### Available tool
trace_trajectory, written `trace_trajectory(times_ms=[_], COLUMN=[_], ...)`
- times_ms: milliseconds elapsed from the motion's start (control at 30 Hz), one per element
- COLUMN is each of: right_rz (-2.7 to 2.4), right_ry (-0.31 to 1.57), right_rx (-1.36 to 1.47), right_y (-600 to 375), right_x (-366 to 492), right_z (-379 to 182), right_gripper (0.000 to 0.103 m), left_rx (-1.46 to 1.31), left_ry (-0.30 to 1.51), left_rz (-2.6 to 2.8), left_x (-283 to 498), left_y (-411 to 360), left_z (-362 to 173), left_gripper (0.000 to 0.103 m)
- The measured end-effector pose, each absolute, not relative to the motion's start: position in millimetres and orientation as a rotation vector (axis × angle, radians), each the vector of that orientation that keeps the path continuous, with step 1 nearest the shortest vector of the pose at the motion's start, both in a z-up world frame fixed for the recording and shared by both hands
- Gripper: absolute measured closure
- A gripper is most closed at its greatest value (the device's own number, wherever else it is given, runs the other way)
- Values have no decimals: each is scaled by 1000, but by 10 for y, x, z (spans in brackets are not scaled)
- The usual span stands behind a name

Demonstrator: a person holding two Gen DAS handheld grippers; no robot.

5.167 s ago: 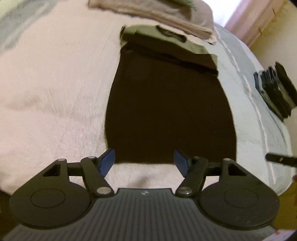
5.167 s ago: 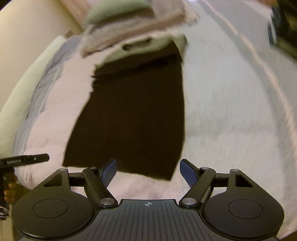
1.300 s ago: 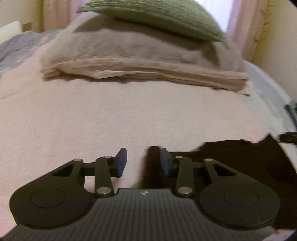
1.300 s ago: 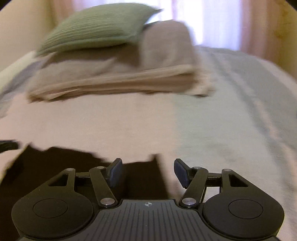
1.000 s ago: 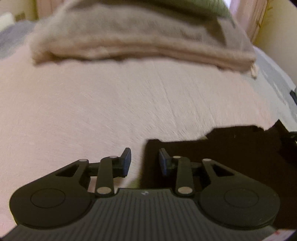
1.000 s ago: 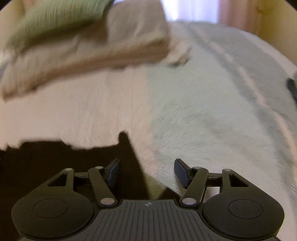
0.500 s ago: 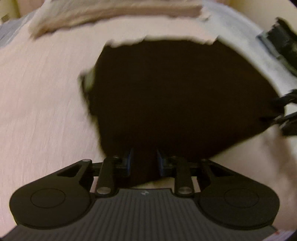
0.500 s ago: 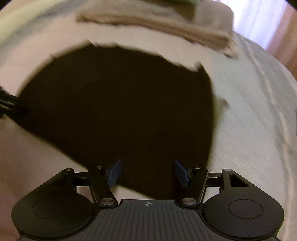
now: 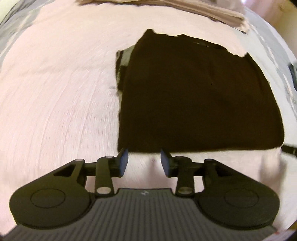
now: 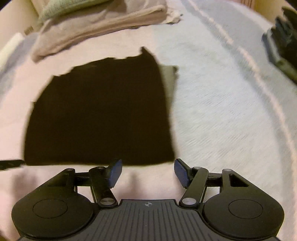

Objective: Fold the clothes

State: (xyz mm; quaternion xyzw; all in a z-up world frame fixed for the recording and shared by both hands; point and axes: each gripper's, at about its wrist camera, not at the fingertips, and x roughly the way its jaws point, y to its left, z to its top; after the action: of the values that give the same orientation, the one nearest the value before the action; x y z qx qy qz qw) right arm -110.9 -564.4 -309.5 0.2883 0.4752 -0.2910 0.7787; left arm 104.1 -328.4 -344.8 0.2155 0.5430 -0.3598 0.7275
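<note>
Black garment (image 9: 200, 96): matt cloth. Pink blanket (image 9: 59, 92): fuzzy, brushed cloth. Tool pads (image 10: 182, 175): matt blue.

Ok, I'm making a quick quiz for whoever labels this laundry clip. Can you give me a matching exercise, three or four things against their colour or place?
Things:
1. folded garment
2. cushion
3. pile of bedding
4. gripper pads

Descriptions:
A. blue, with nothing between them
B. black, lying flat on the bed
C. green, on top of the beige pile
D. beige, at the far end of the bed

Pairs: 1-B, 2-C, 3-D, 4-A
</note>
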Motion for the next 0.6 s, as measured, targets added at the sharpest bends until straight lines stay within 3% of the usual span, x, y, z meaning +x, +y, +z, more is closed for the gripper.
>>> trace_trajectory(times_ms=[333, 600], right_rz=[-519, -506], right_ry=[1032, 1051], right_rx=[608, 606], right_y=[-5336, -5276], right_x=[-1182, -1255], right_z=[-2467, -2508], right_gripper=[43, 43], left_rx=[468, 493], left_ry=[1165, 1178], left_rz=[-765, -763], left_x=[430, 241], left_y=[-3238, -3302], left_z=[-2770, -2827], left_gripper=[44, 43])
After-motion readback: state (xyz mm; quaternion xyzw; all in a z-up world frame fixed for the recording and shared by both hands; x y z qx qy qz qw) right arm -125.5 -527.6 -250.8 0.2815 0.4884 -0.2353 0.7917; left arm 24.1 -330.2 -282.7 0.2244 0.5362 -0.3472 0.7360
